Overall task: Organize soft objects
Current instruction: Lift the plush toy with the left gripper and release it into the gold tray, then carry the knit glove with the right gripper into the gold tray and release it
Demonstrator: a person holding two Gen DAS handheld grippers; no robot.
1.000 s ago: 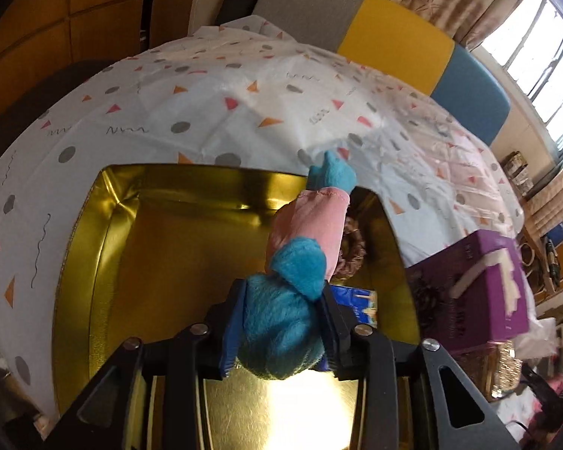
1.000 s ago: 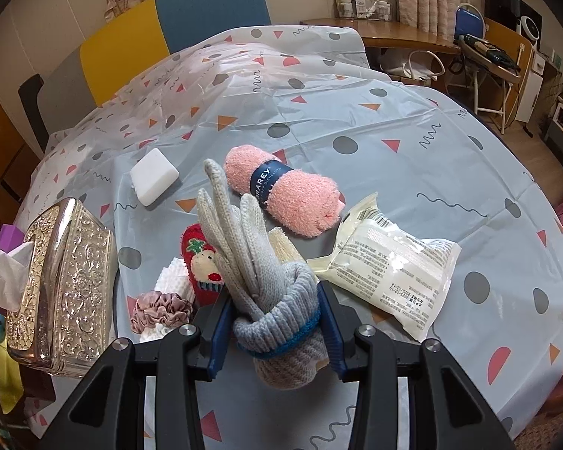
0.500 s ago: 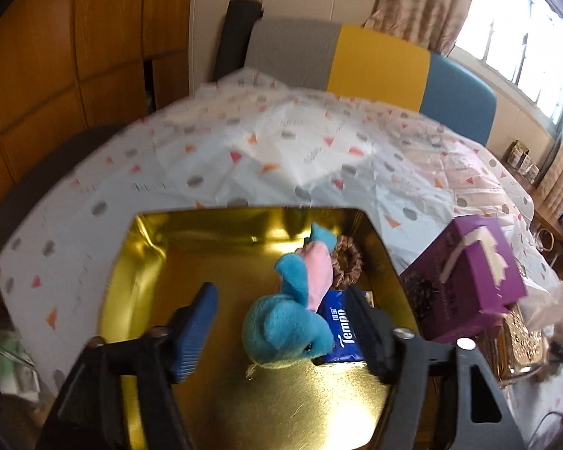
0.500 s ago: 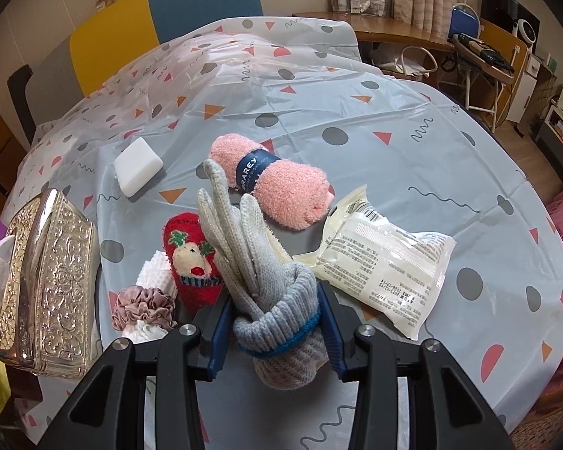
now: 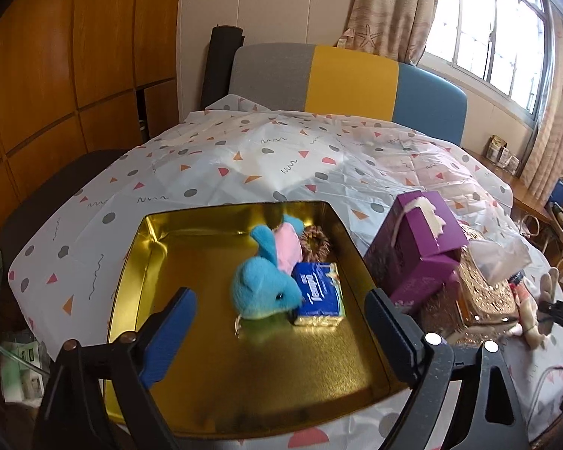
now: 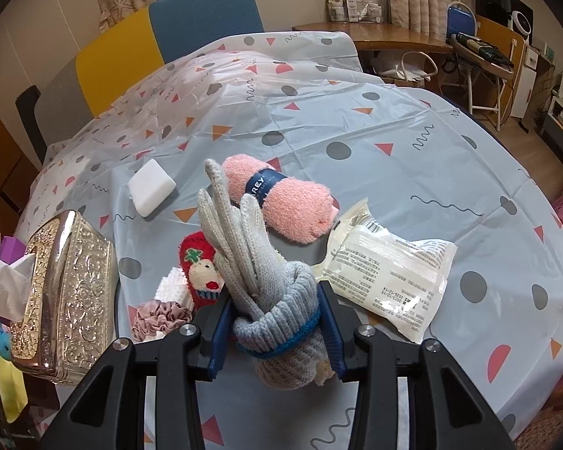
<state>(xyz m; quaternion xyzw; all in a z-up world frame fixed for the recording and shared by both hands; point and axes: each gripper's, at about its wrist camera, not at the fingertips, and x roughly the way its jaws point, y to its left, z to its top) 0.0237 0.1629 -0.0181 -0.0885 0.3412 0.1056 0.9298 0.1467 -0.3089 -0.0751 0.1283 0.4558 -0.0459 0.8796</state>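
1. Since a second ago our left gripper (image 5: 277, 332) has let go of the blue plush toy (image 5: 268, 285) and pulled back and up; the fingers are now spread wide with nothing between them.
2. The toy lies in the gold tin (image 5: 139, 262), right of centre, touching the blue tissue pack (image 5: 319, 294). A brown scrunchie (image 5: 316, 239) sits just beyond it at the far right corner.
3. Our right gripper (image 6: 276, 332) is clenched on the grey knit gloves (image 6: 259, 273), held above the tablecloth (image 6: 356, 112). No change there.
4. Step in hand, as we judge it: the toy is placed, and the gloves go next.
5. The next move calls for carrying the gloves left, past the silver ornate box (image 6: 63, 285) and the purple tissue box (image 5: 416, 243), to the open part of the tin, with the left gripper kept clear.
6. Still left on the cloth: pink yarn roll (image 6: 281, 198), red Christmas sock (image 6: 200, 268), pink scrunchie (image 6: 161, 317), white sponge (image 6: 152, 187), and wipes packet (image 6: 386, 277).
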